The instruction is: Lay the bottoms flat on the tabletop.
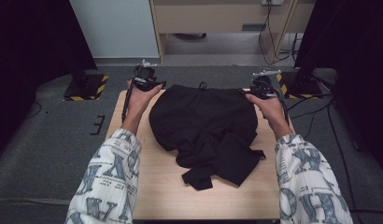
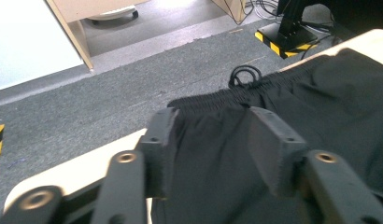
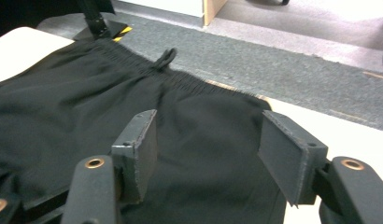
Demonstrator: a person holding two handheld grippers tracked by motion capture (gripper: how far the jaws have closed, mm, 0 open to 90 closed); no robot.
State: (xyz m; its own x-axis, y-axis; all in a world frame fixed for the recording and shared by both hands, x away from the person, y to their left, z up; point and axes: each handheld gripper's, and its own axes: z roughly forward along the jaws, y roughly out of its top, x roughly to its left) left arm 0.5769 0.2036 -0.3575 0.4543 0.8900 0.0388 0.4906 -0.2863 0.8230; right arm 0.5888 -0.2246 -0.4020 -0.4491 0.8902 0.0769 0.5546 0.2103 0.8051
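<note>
Both grippers, left gripper (image 2: 210, 144) and right gripper (image 3: 208, 154), spread over black shorts (image 1: 203, 123) waistband; high view adds crumpled legs

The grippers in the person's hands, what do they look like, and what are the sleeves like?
Both the left gripper and the right gripper are black, each with two flat, dark, blocky jaws fixed on with round metal rivets. The right one carries a grey plate on top. A black cable trails from each. The sleeves are white with big blue-grey letters.

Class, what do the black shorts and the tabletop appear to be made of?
Black shorts: soft matte woven or knit fabric, probably; it crumples, and the waistband is gathered elastic. Tabletop: pale wood-look laminate or veneer, smooth with faint grain.
</note>
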